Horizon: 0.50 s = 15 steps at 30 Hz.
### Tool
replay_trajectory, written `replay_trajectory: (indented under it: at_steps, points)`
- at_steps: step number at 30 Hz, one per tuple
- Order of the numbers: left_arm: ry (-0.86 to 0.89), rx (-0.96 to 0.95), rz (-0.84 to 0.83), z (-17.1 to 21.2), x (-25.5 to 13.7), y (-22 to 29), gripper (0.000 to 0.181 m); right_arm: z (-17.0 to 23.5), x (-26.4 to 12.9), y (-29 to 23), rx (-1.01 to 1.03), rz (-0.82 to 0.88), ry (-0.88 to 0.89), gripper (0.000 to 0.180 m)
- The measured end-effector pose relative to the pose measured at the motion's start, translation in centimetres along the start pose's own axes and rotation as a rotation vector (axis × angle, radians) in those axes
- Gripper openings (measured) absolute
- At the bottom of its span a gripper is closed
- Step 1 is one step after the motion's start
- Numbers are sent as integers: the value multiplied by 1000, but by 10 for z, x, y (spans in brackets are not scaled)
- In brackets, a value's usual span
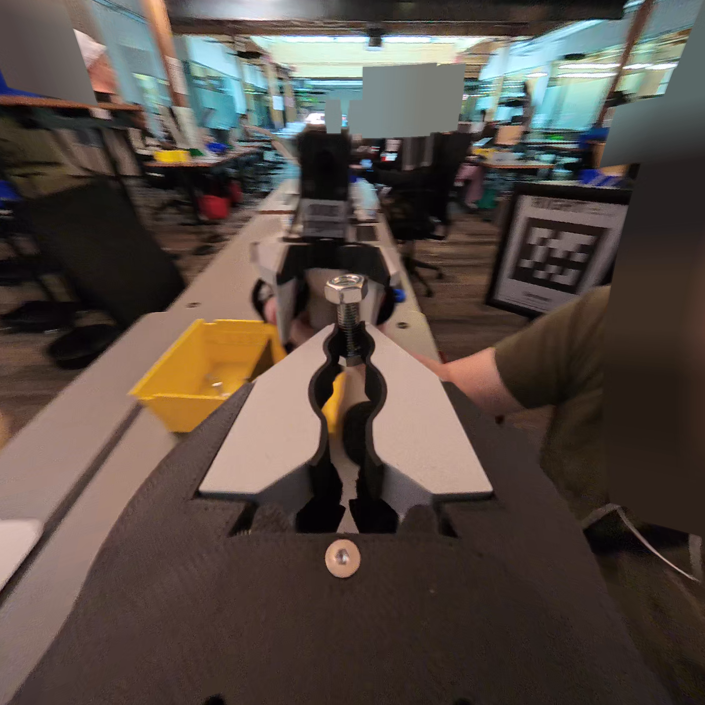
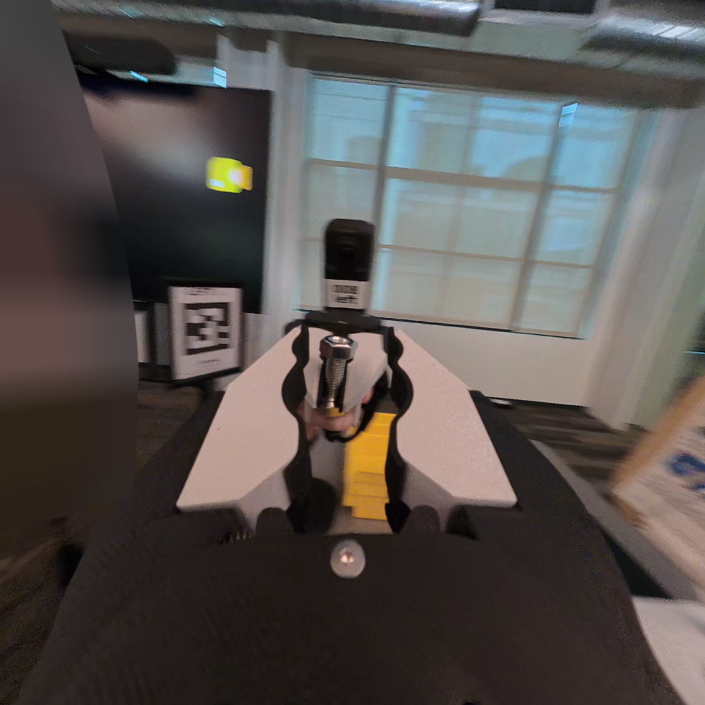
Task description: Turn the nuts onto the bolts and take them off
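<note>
Left wrist view shows the left gripper (image 1: 349, 345) clamped on the lower end of a silver threaded steel bolt (image 1: 348, 332), hex head pinched at the bottom between the grey fingers, shank standing upright out of the tips. A silver hexagonal steel nut (image 1: 346, 290) sits at the very top of that bolt, only just on the threads as far as I can judge.

Everything turns on that nut. The bolt's long axis runs straight up beneath it, and the right gripper (image 1: 335, 274) faces it from the far side, its black-lined fingers standing apart on either side of the nut without touching it. Right wrist view agrees: the right gripper (image 2: 339, 343) has the nut (image 2: 337, 347) between its spread fingers and the bolt (image 2: 333, 377) hanging below it. So the right gripper is the one placed to turn it; it would need to close across the nut's flats and rotate about the vertical axis while the left holds the bolt from spinning.

Below and left of the nut, a yellow plastic bin (image 1: 202, 375) rests on the grey desk (image 1: 229, 274), with small metal parts inside, too blurred to name.
</note>
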<state>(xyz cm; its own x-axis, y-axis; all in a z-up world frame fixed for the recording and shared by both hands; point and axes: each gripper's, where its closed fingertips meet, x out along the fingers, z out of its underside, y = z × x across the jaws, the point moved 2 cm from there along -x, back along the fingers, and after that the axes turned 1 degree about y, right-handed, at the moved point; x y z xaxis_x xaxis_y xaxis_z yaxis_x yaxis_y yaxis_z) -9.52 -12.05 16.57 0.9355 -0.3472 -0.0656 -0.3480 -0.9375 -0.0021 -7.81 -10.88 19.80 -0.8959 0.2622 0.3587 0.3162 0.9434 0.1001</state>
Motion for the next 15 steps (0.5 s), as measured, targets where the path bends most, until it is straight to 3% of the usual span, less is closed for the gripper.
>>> replay_trajectory:
  at_steps: [4, 7, 12, 15]
  points:
    - [30, 91, -327, -8, -12, -36, 7, 3, 2, 21, -219, 323, -81, 39]
    - [22, 113, -390, -8, -13, -42, 8, 7, 5, 28, -280, 453, -116, 39]
    - [10, 105, -368, -6, -7, -39, 8, 13, 9, 23, -192, 410, -114, 17]
    - [9, 112, -349, -6, -5, -36, 8, 11, 9, 20, -164, 348, -105, 17]
